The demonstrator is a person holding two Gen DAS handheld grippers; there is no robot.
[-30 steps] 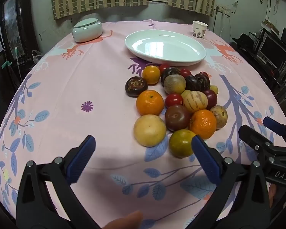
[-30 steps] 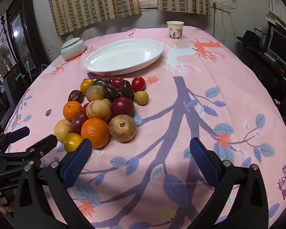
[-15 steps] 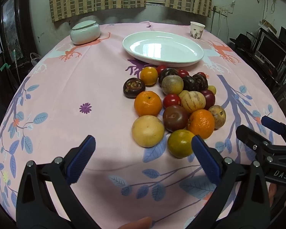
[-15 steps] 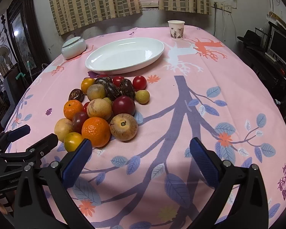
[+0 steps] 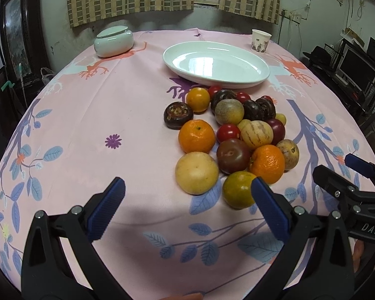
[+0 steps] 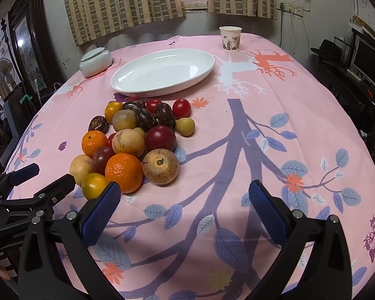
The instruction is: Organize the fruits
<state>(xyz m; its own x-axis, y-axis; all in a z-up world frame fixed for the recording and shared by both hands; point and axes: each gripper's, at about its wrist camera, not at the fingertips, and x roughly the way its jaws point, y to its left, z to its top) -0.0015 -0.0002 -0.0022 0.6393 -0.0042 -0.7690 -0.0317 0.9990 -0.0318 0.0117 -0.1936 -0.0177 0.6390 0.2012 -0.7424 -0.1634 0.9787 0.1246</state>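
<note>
White and bare, the oval ceramic plate (image 5: pixel 216 63) holds no fruit, so the sorting looks not yet begun. The whole heap of mixed fruit (image 5: pixel 235 135) lies on the pink patterned cloth of the bench (image 5: pixel 100 115), just in front of the plate. The left gripper (image 5: pixel 187 205) and right gripper (image 6: pixel 182 200) both hover short of the heap, their blue-padded fingers (image 6: pixel 101 212) spread wide and holding nothing. Every fruit seems left to move.
</note>
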